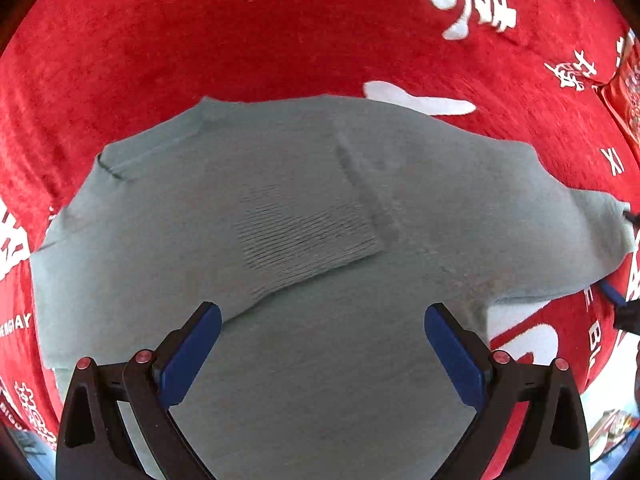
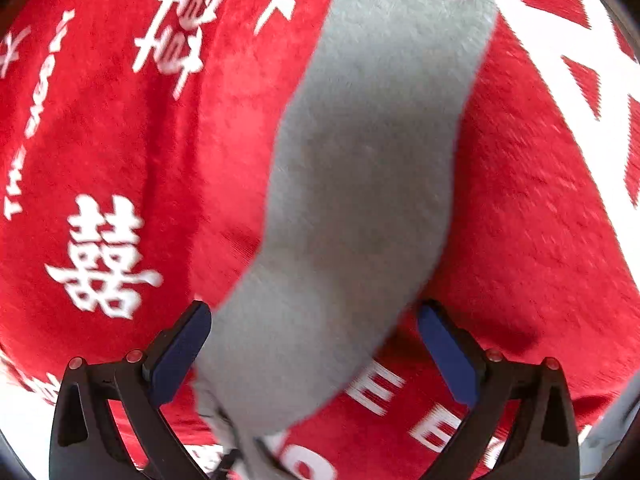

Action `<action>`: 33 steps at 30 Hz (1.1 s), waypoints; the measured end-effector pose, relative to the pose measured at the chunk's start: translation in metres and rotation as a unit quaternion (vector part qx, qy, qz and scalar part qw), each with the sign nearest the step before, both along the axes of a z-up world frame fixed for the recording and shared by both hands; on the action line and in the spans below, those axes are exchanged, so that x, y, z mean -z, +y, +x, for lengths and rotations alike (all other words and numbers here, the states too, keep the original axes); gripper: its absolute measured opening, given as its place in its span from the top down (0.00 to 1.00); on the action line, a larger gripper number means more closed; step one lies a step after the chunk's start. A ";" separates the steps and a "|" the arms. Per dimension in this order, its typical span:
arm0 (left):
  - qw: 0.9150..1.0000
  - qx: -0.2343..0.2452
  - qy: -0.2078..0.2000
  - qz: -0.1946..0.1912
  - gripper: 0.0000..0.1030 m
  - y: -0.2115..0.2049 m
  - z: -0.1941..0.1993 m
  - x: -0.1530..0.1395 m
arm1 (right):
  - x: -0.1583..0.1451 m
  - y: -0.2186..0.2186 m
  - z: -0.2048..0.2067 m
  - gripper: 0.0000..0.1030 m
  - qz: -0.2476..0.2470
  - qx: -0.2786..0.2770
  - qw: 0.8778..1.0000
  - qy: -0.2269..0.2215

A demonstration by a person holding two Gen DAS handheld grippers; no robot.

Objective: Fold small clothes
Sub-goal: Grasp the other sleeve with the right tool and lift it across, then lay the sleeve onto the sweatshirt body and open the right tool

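A small grey knitted piece of clothing [image 1: 304, 208] lies spread out on a fuzzy red blanket with white letters and signs [image 1: 200, 32]. It looks like a little top or shorts, but the exact kind is hard to tell. Near its middle there is a ribbed patch, like a cuff laid over the rest, so one part may already be folded in. The left gripper [image 1: 322, 350] hangs over the near part of the grey cloth with its two blue-padded tongs spread wide. Nothing is between them, so it holds nothing. It seems to be waiting there, maybe ready to press the cloth flat or to pick up an edge. In the right wrist view, a long grey strip of the same cloth [image 2: 372, 168] runs away from the camera across the red blanket. The right gripper [image 2: 314, 350] also has its tongs spread wide, one on each side of the near end of that strip. The pads do not squeeze it. This picture is blurry, so that hand seems to be moving. At the far right edge of the left view you can just see a blue pad by the tip of the grey cloth, which is likely the right gripper. My guess is that the strip is a sleeve or a leg that needs to be folded over the middle next.
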State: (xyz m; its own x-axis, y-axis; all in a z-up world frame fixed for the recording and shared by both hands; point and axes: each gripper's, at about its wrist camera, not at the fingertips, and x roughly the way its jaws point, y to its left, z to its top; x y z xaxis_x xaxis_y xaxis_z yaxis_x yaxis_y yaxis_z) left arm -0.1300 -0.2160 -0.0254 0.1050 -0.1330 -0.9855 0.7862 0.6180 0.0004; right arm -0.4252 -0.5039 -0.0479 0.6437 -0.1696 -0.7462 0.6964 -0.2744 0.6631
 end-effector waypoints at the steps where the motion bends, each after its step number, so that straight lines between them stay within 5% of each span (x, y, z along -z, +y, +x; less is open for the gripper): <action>1: 1.000 -0.001 0.000 -0.002 0.01 -0.001 -0.001 0.001 | -0.003 -0.004 0.001 0.00 -0.008 0.001 1.000 -0.005; 9: 1.000 -0.022 -0.002 -0.011 0.01 0.000 0.004 -0.001 | -0.007 -0.015 0.020 0.07 -0.026 -0.012 0.999 -0.014; 10: 1.000 -0.024 -0.005 -0.009 0.01 0.004 0.006 -0.003 | -0.004 -0.014 0.020 0.26 -0.017 -0.012 1.000 -0.010; 11: 1.000 -0.026 -0.007 -0.008 0.01 0.007 0.009 -0.004 | 0.000 -0.012 0.016 0.64 -0.007 -0.012 1.000 -0.005; 13: 1.000 -0.027 -0.013 -0.003 0.01 0.013 0.013 -0.006 | 0.013 -0.010 0.014 0.94 0.025 -0.002 1.000 0.005; 18: 0.999 -0.046 -0.014 -0.003 0.01 0.036 0.031 -0.009 | 0.005 -0.003 0.024 0.95 -0.005 -0.013 1.000 -0.024; 24: 0.997 -0.073 -0.001 -0.010 0.01 0.063 0.050 -0.009 | -0.037 0.010 0.091 0.94 -0.068 -0.115 0.991 -0.025; 33: 0.993 -0.113 -0.011 -0.021 0.01 0.107 0.076 -0.024 | -0.088 0.063 0.234 0.94 -0.147 -0.271 0.950 -0.053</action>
State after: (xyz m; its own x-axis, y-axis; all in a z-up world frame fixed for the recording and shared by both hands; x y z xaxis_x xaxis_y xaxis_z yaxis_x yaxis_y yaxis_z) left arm -0.0544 -0.1092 -0.0012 0.1587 -0.1434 -0.9768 0.6268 0.7791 -0.0126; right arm -0.1913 -0.4411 0.0405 0.7647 0.0171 -0.6441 0.6075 0.3139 0.7296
